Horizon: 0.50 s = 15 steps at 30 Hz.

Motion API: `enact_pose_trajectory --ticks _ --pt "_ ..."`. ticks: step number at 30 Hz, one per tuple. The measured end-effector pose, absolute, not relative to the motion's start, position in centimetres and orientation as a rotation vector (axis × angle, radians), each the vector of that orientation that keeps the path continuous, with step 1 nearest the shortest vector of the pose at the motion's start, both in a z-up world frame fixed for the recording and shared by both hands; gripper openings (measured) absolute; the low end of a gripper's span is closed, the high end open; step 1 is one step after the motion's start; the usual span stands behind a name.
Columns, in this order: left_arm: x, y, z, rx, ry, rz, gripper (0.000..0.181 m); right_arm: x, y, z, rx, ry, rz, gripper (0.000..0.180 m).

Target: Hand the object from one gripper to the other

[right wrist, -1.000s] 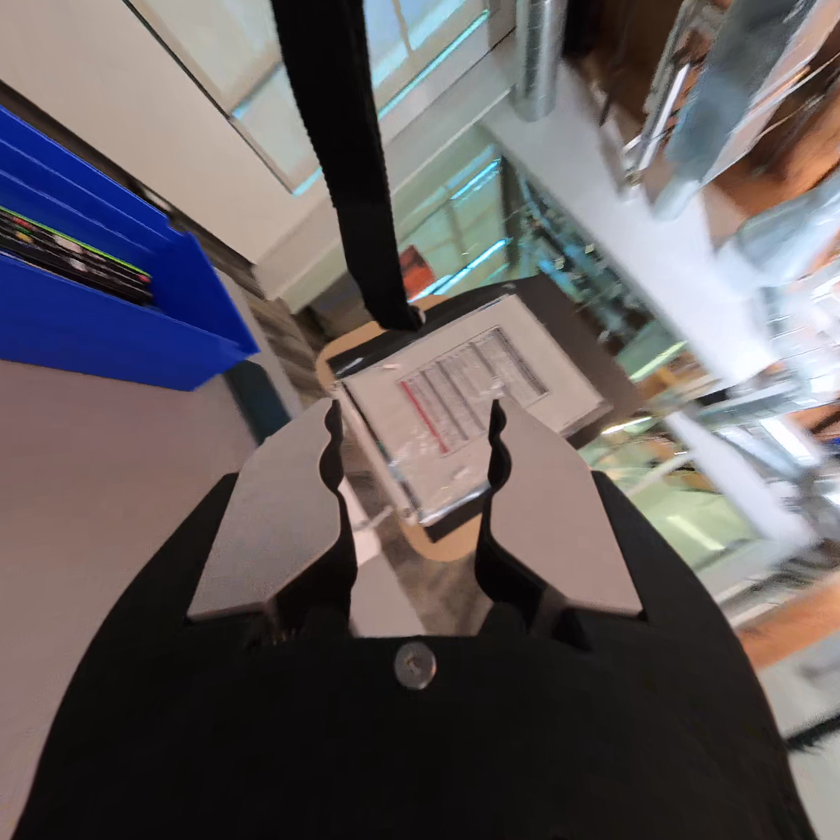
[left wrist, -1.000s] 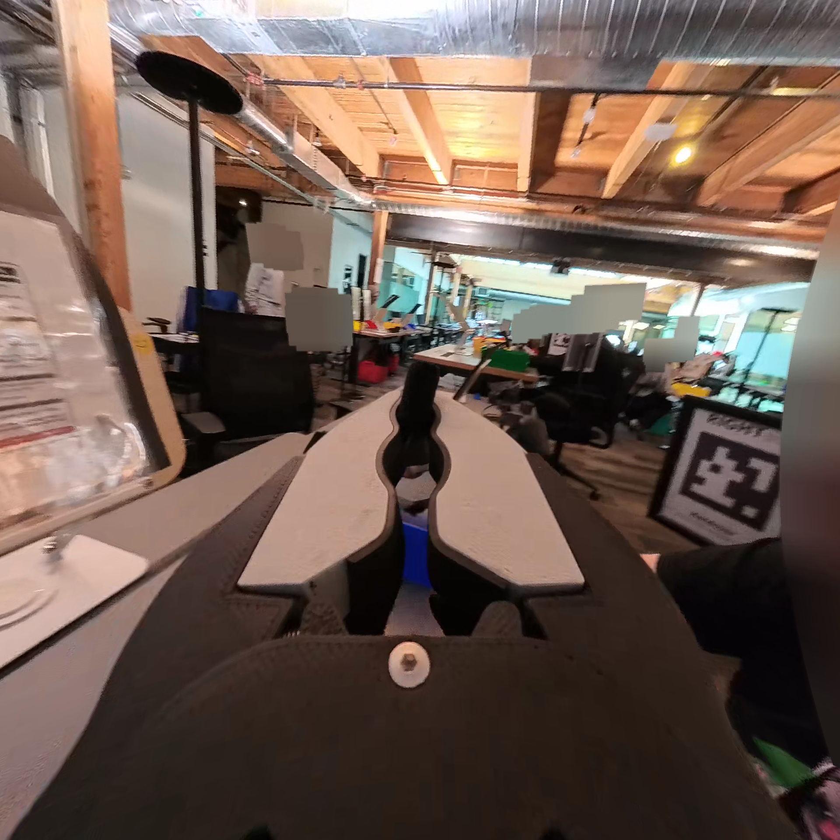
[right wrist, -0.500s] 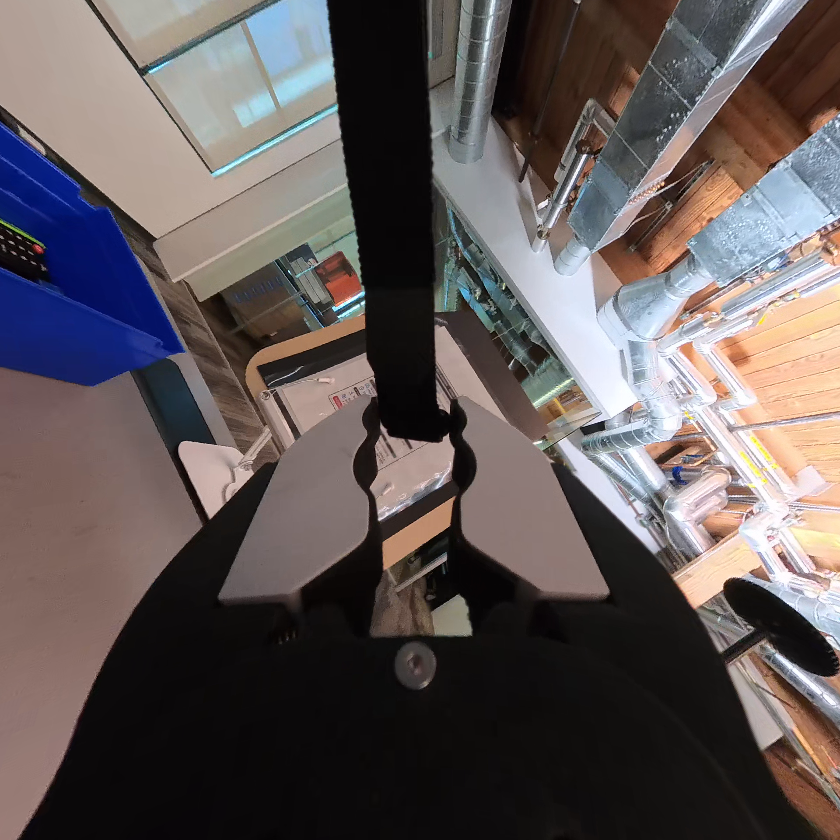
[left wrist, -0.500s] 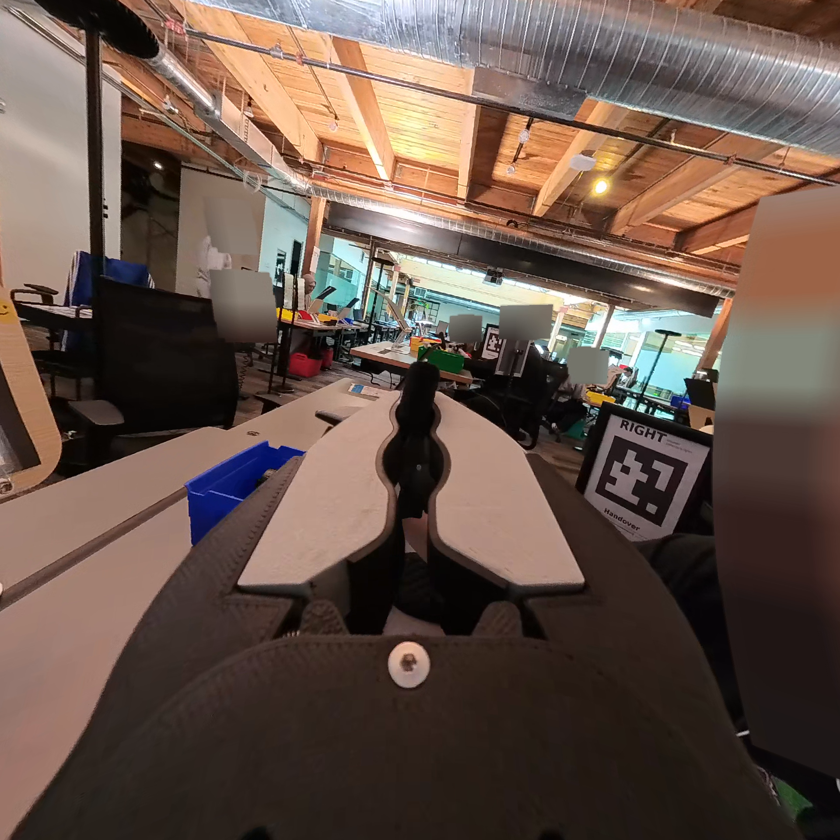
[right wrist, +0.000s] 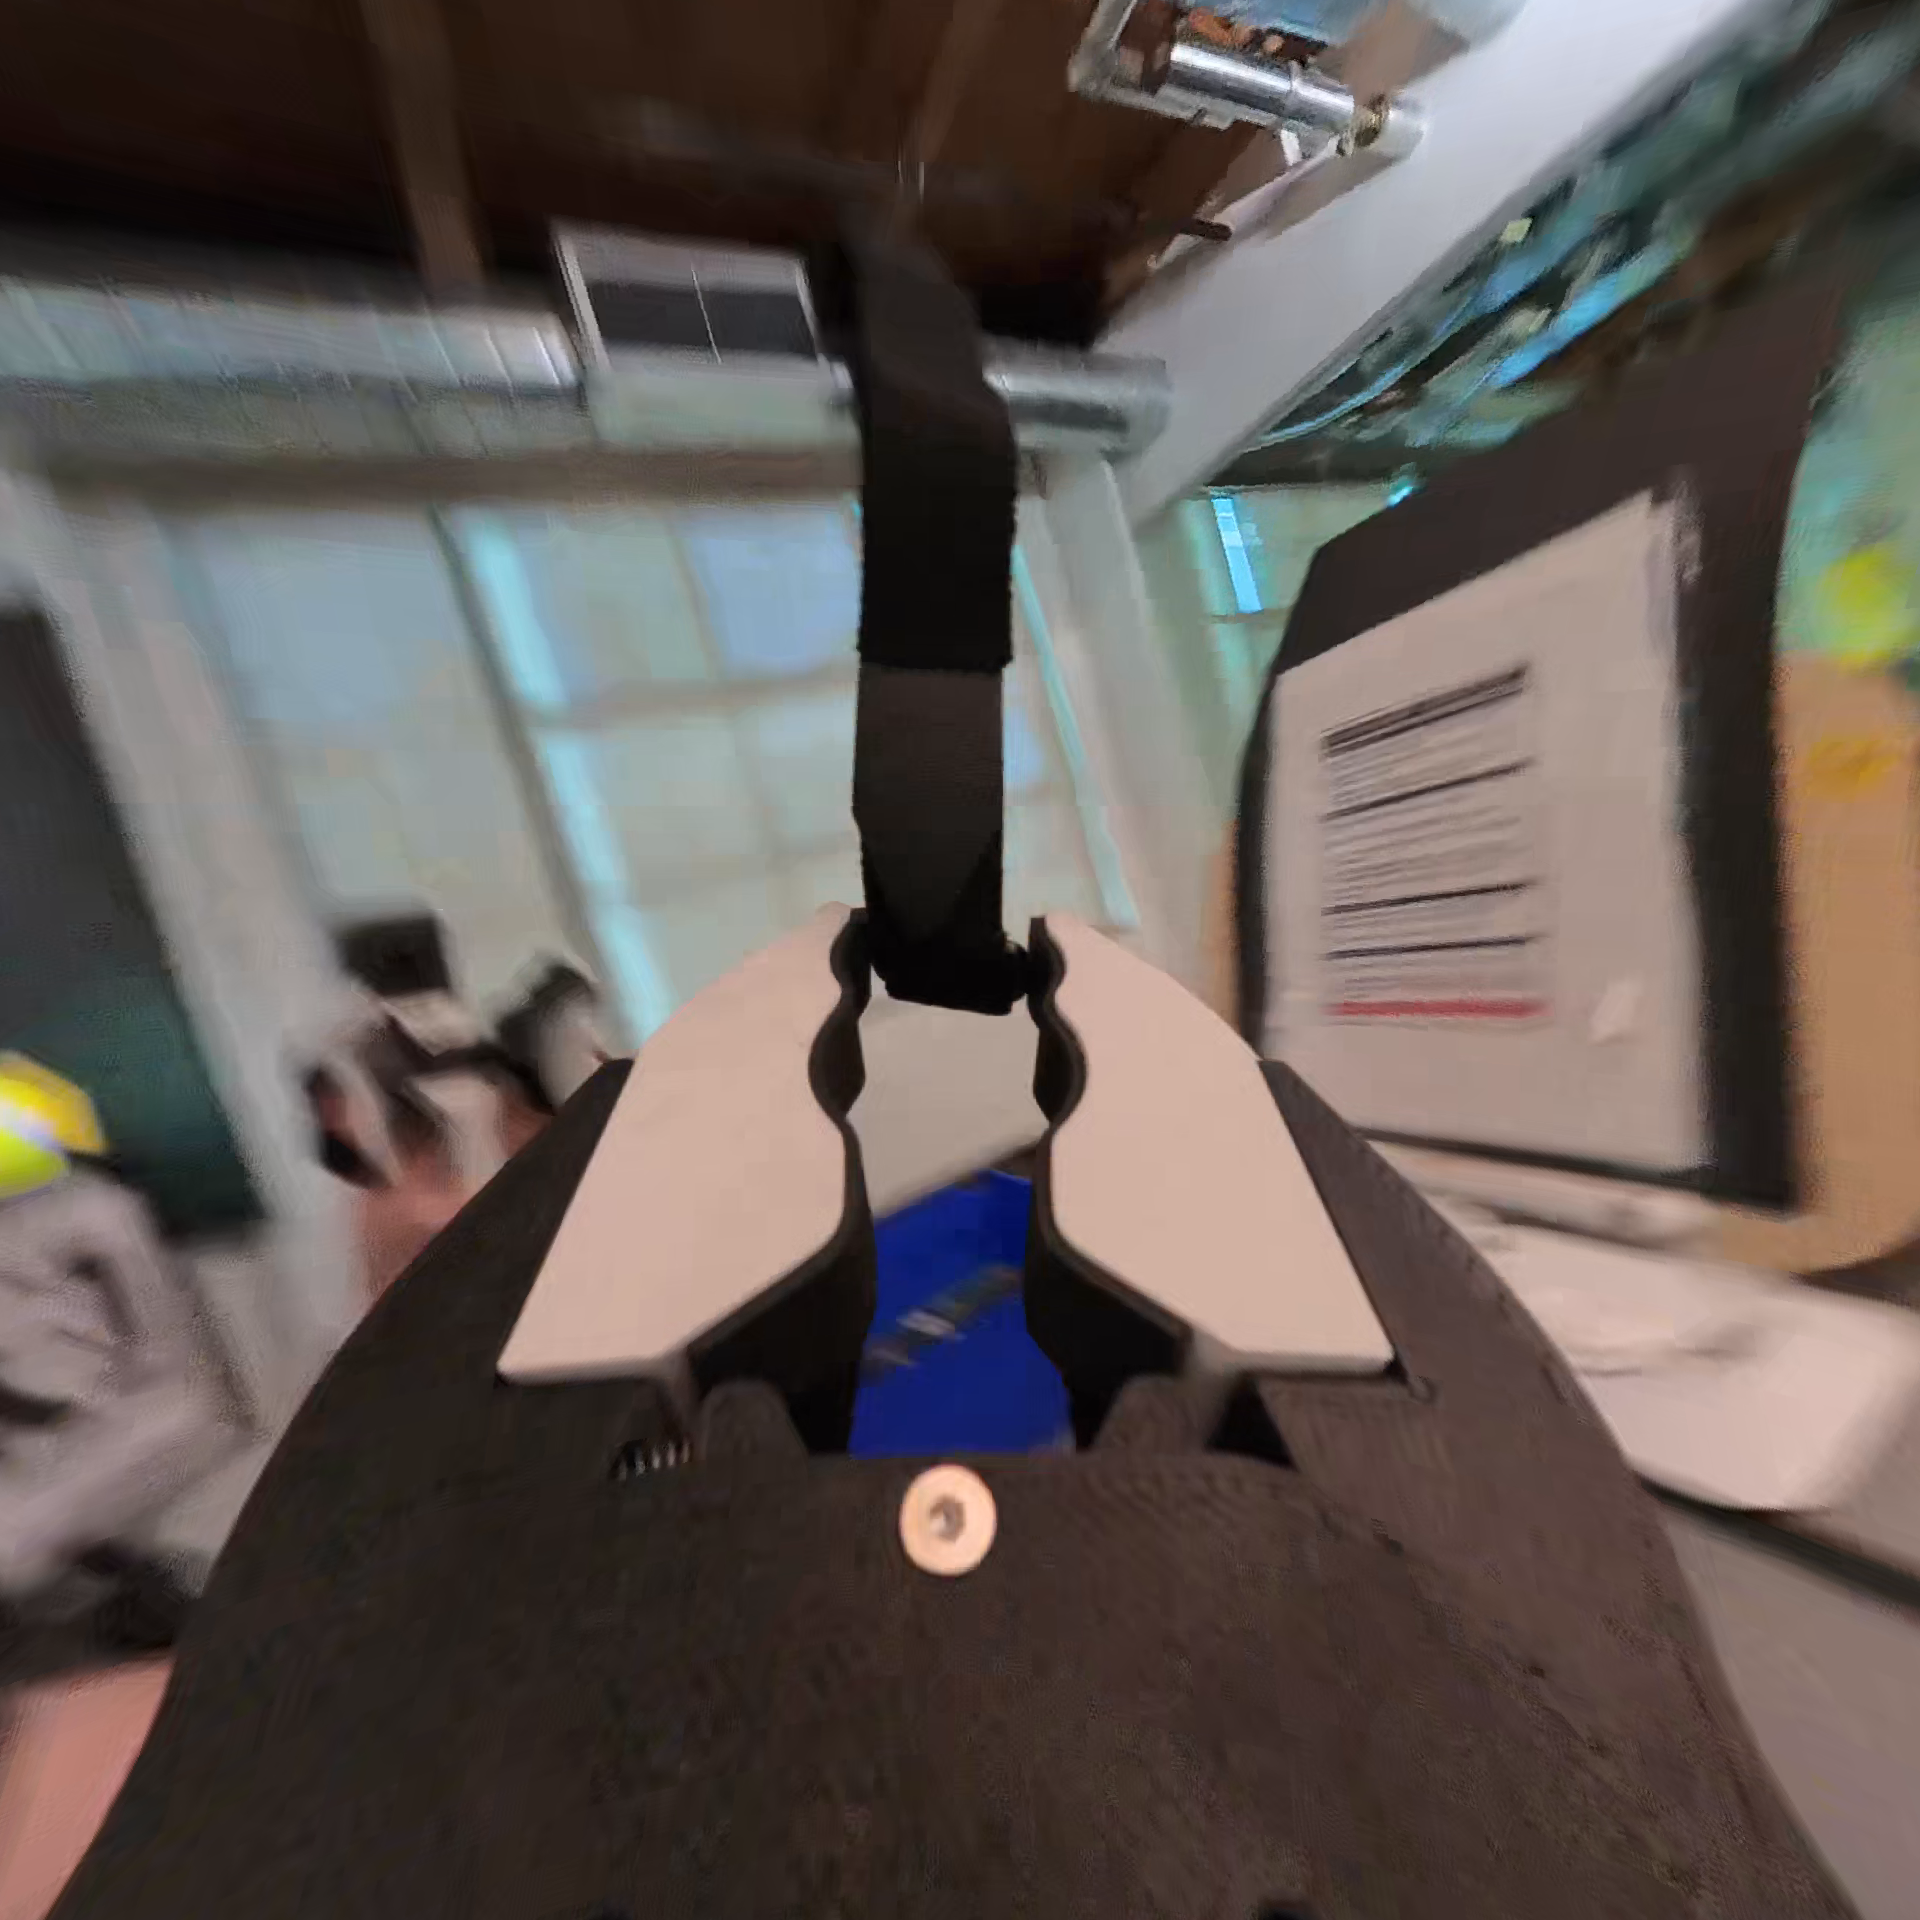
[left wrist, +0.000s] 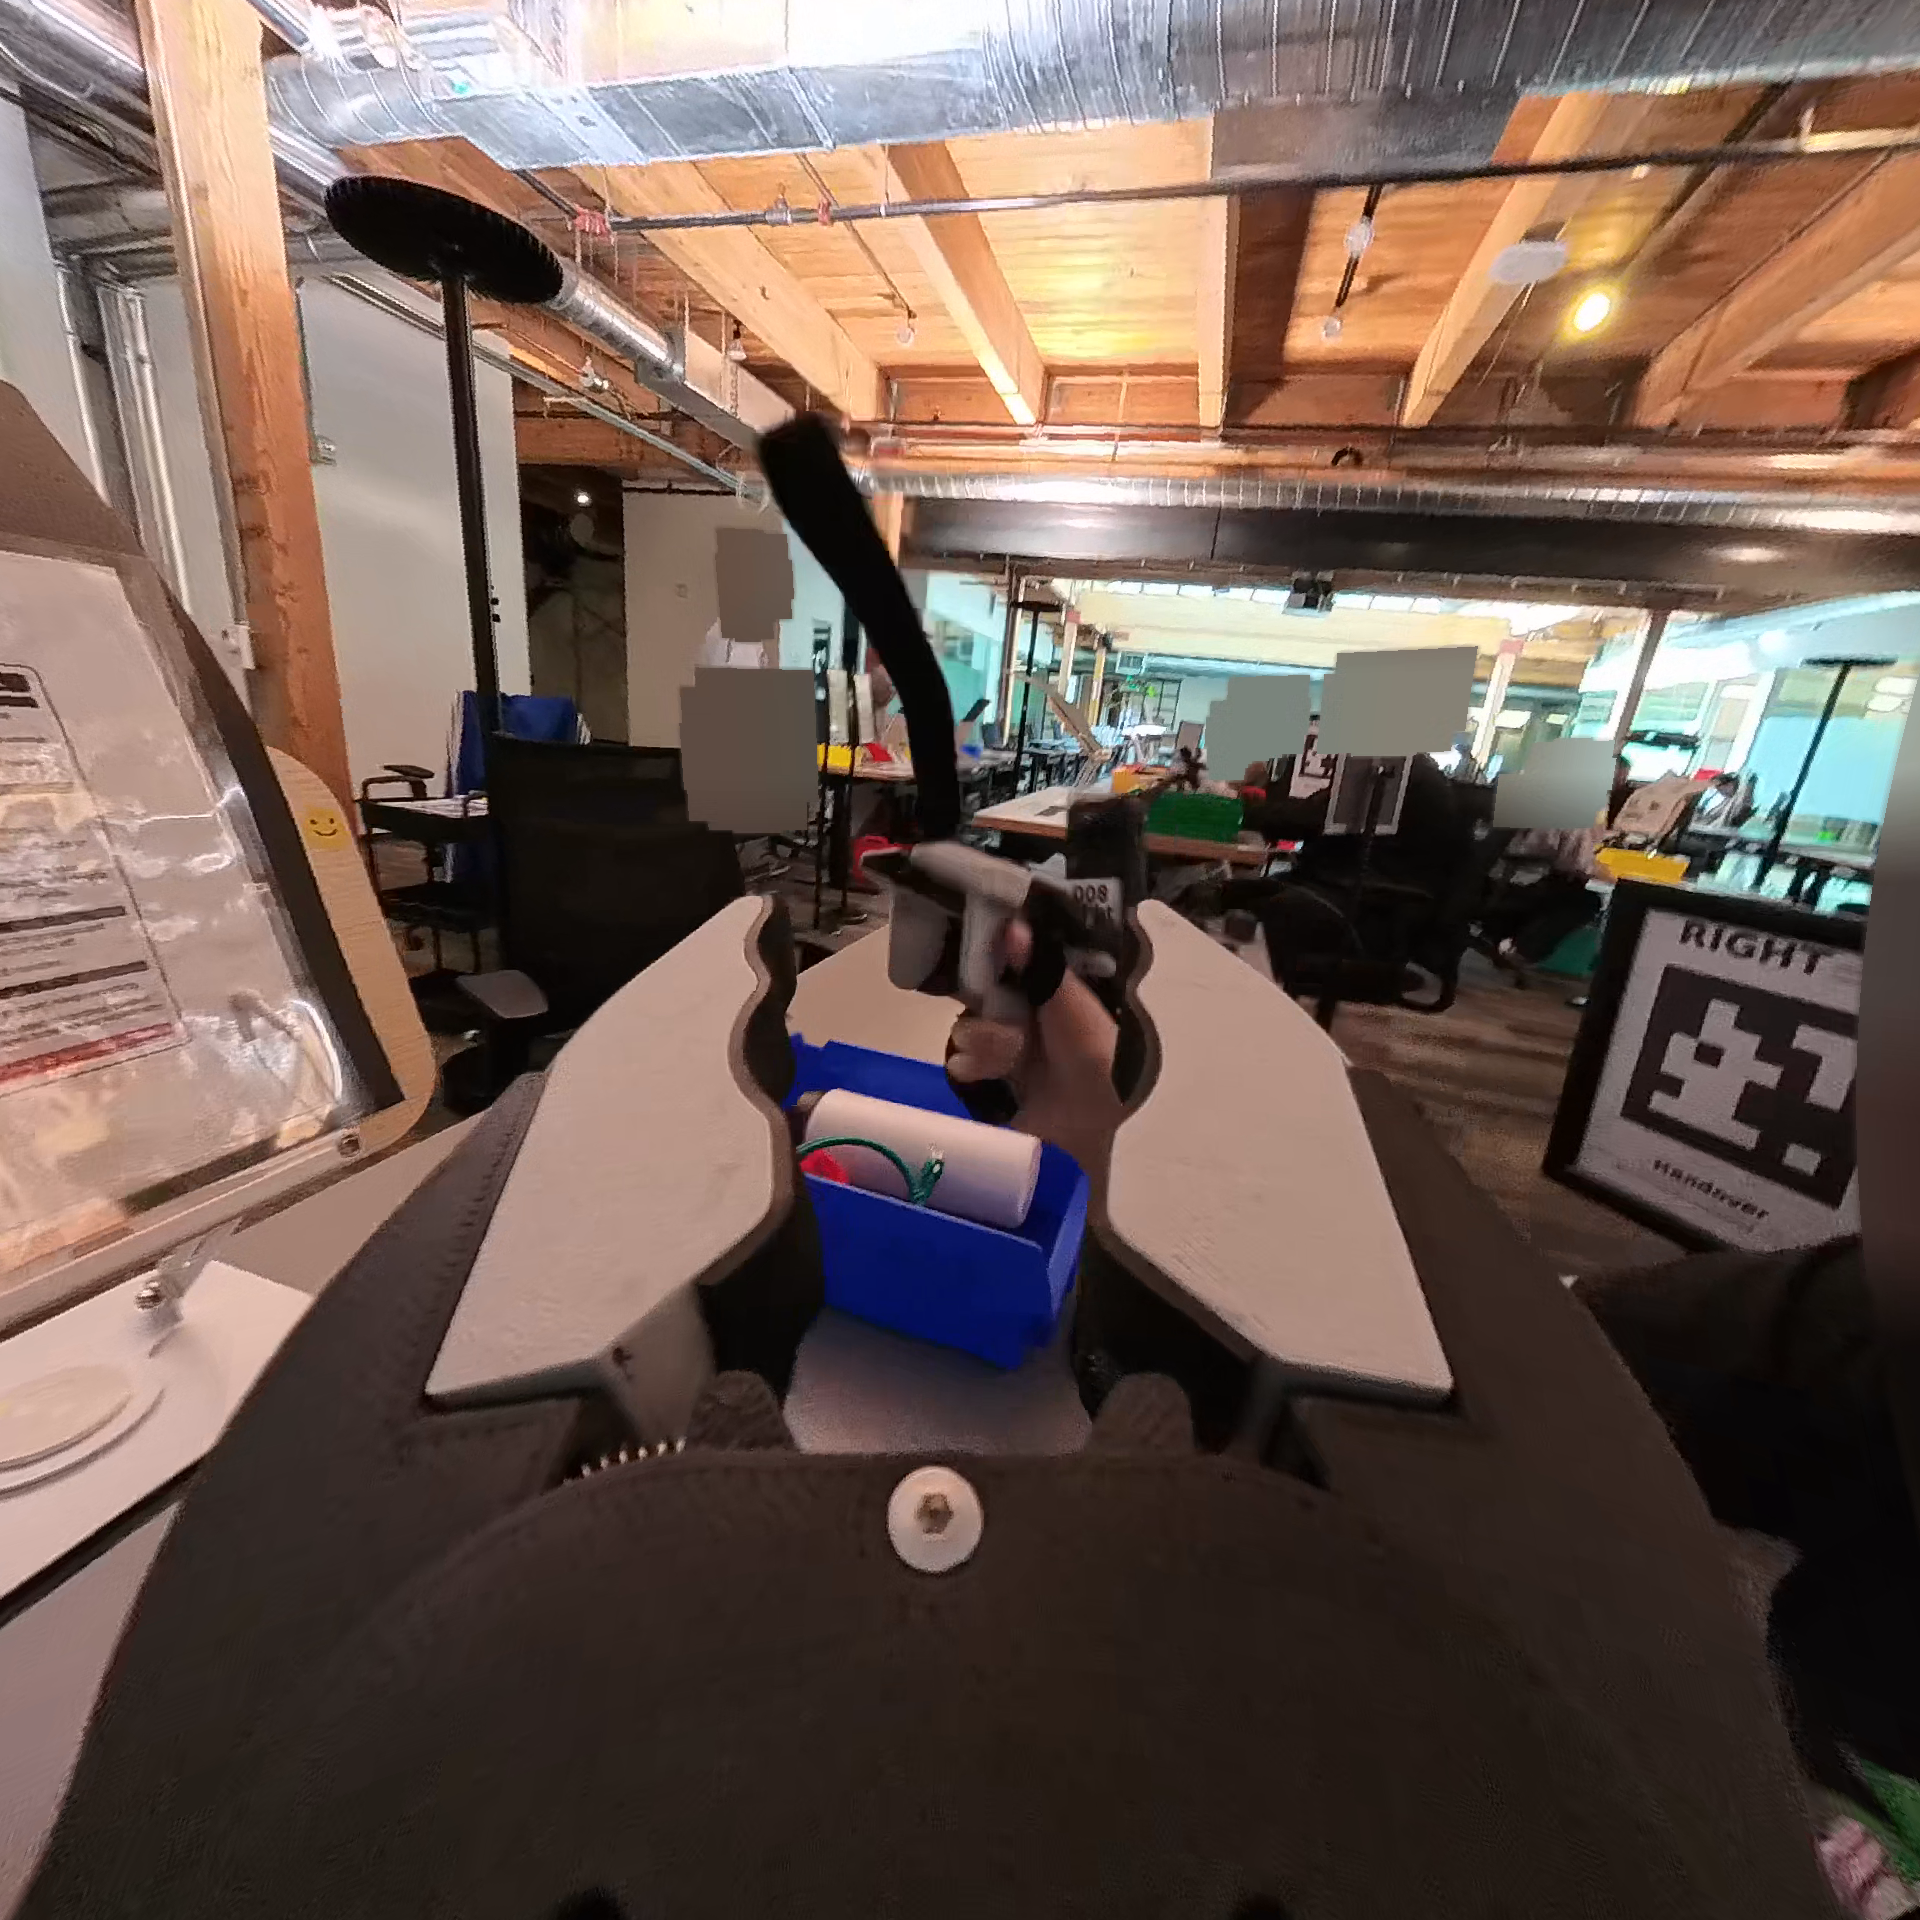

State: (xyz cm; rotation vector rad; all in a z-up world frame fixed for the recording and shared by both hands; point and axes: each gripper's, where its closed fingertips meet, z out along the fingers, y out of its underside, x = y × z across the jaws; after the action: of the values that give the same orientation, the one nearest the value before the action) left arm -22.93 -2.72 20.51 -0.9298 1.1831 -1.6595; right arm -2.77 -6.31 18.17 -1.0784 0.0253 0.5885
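The object is a black strap (right wrist: 930, 623). My right gripper (right wrist: 943, 935) is shut on its lower end, and the strap stands up from the fingertips. My left gripper (left wrist: 953, 920) is open and empty, its jaws wide apart. In the left wrist view the right gripper (left wrist: 940, 862) shows farther off between my fingers, held by a hand, with the strap (left wrist: 883, 623) curving up and to the left from it. The right wrist view is blurred by motion.
A blue bin (left wrist: 935, 1268) with a white roll (left wrist: 925, 1153) sits on the grey table just beyond the left gripper; it also shows in the right wrist view (right wrist: 956, 1320). A framed sheet on a stand (left wrist: 104, 935) is at left. A marker board (left wrist: 1745, 1070) is at right.
My right gripper closed on the strap's end. My left gripper, shut on the strap before, has opened and let it go. The right gripper has swung away with the strap.
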Motion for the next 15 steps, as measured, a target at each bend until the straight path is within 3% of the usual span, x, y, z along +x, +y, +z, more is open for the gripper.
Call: enact_pose_trajectory --ticks 1,7,15 --pt "-22.6 -2.8 20.2 -0.93 1.201 -1.626 0.059 -1.6 -6.6 18.2 -1.023 0.103 0.772 0.029" --pt "-20.2 -3.2 18.2 -0.934 1.26 -1.472 0.055 2.3 -6.1 16.5 -0.728 0.321 1.482 0.029" --pt "-16.6 -2.7 15.1 -0.868 1.262 -1.159 0.05 -3.1 -4.2 15.7 -0.8 0.263 1.7 0.029"
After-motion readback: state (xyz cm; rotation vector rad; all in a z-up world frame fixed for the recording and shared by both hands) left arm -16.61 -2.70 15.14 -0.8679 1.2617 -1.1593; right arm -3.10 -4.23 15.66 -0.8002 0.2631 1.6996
